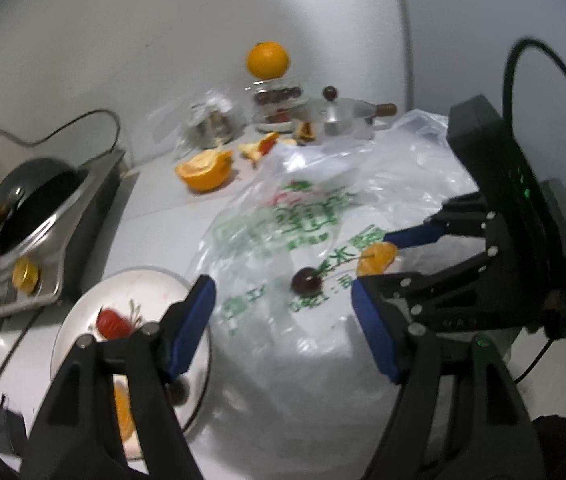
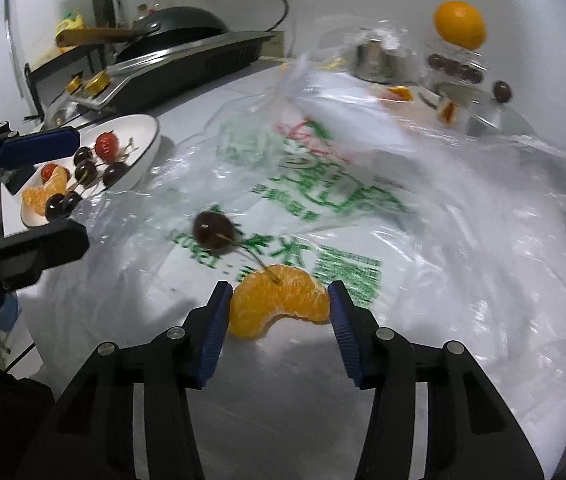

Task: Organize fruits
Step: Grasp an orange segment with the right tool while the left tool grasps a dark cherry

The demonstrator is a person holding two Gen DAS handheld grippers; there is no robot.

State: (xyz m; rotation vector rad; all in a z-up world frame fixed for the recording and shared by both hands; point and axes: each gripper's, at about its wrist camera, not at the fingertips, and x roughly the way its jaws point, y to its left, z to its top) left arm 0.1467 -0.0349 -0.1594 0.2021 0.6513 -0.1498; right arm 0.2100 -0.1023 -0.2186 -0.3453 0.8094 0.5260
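An orange segment (image 2: pixel 279 304) lies on a clear plastic bag (image 2: pixel 363 208) with green print. My right gripper (image 2: pixel 279 300) has its blue pads on either side of the segment and touching it; it also shows in the left wrist view (image 1: pixel 375 260). A dark cherry (image 2: pixel 213 230) with a stem lies just beyond it, also in the left wrist view (image 1: pixel 305 282). My left gripper (image 1: pixel 283 308) is open and empty above the bag, near the cherry. A white plate (image 2: pixel 147 148) at the left holds several cherries, a strawberry (image 2: pixel 106 145) and an orange segment.
A black pan on a stove (image 2: pixel 187 52) stands at the back left. A whole orange (image 1: pixel 267 60) sits on a glass jar. A halved orange peel (image 1: pixel 205 170), peel scraps and a small metal pot with lid (image 1: pixel 339 116) lie at the back.
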